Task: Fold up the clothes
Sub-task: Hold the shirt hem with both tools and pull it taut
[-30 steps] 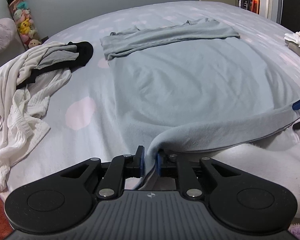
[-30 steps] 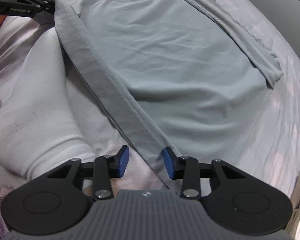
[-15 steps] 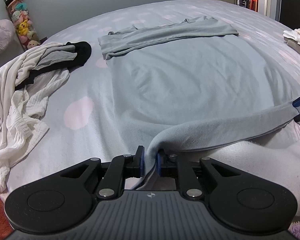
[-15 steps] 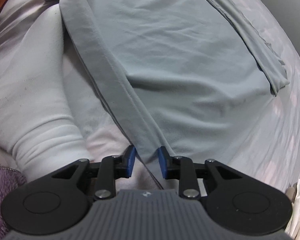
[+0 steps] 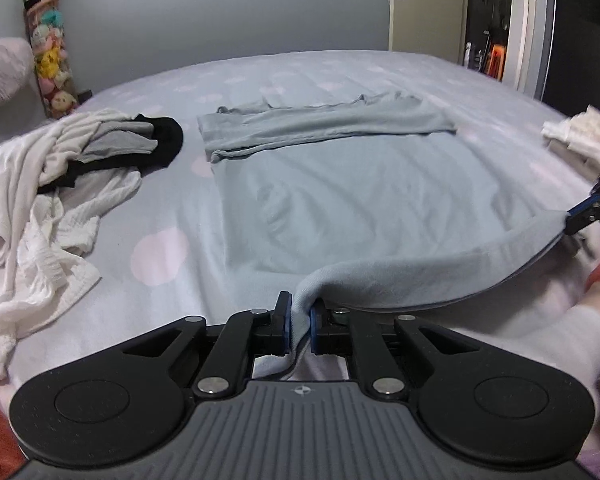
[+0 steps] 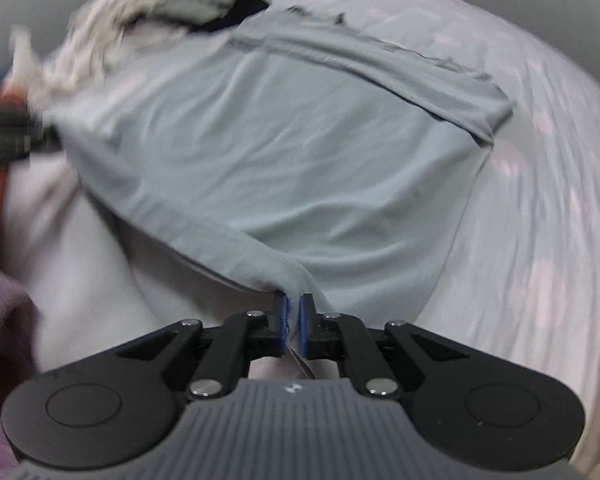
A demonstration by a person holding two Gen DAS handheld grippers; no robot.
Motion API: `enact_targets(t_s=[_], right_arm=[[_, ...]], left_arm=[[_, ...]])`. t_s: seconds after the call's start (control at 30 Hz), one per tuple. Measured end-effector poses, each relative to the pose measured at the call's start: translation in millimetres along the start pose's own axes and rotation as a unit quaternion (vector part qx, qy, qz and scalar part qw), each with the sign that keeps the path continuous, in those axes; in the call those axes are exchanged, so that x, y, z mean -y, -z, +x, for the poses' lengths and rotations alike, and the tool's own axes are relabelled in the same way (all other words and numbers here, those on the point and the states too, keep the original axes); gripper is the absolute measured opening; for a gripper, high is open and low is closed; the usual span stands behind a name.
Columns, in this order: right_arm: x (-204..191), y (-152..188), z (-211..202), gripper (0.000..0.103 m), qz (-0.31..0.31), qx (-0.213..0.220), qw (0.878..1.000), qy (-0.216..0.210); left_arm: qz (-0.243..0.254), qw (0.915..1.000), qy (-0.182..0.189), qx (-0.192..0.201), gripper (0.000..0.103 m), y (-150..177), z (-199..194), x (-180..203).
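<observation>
A light grey-blue garment (image 5: 364, 196) lies spread on the bed, its far end folded over into a band (image 5: 324, 126). My left gripper (image 5: 299, 320) is shut on the garment's near hem at its left corner. My right gripper (image 6: 293, 316) is shut on the same hem at the other corner; it also shows in the left wrist view (image 5: 588, 212) at the right edge. The hem (image 5: 440, 276) hangs lifted between the two grippers above the bed. The garment fills the right wrist view (image 6: 300, 168), which is blurred.
A heap of white, grey and black clothes (image 5: 60, 184) lies on the bed at the left. A stack of folded pale clothes (image 5: 580, 136) sits at the right edge. A column of plush toys (image 5: 48, 52) stands by the far wall. A white-sleeved arm (image 5: 560, 336) is near right.
My right gripper has closed on the hem and swung round. Both grippers have lifted the near hem off the bed; the views have tilted up.
</observation>
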State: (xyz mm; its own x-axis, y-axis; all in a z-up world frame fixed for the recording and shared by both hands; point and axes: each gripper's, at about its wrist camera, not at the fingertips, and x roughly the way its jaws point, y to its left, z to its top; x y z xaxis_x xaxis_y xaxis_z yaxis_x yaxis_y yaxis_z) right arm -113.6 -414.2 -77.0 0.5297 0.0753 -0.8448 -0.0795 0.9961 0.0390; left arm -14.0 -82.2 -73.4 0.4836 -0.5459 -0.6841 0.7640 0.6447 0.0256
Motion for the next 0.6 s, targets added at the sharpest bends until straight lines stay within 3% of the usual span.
enact_targets(t_s=[0.13, 0.33, 0.37, 0.43, 0.6], right_arm=[[17, -14, 11, 0.007, 0.026, 0.004, 1.0, -0.001], [22, -29, 49, 0.009, -0.012, -0.03, 0.999, 0.017], [24, -30, 54, 0.011, -0.02, -0.037, 0.999, 0.02], [26, -31, 61, 0.023, -0.036, -0.049, 0.998, 0.023], [38, -25, 49, 0.032, -0.069, -0.073, 0.995, 0.026]], left_arm=[[-0.004, 0.9998, 0.007, -0.016, 0.007, -8, 9, -4], [0.021, 0.9983, -0.003, -0.054, 0.007, -12, 36, -7], [0.019, 0.9982, -0.004, -0.057, 0.007, -13, 39, -9], [0.015, 0.998, -0.003, -0.061, 0.007, -13, 42, -12], [0.03, 0.9972, -0.002, -0.068, 0.007, -15, 43, -11]])
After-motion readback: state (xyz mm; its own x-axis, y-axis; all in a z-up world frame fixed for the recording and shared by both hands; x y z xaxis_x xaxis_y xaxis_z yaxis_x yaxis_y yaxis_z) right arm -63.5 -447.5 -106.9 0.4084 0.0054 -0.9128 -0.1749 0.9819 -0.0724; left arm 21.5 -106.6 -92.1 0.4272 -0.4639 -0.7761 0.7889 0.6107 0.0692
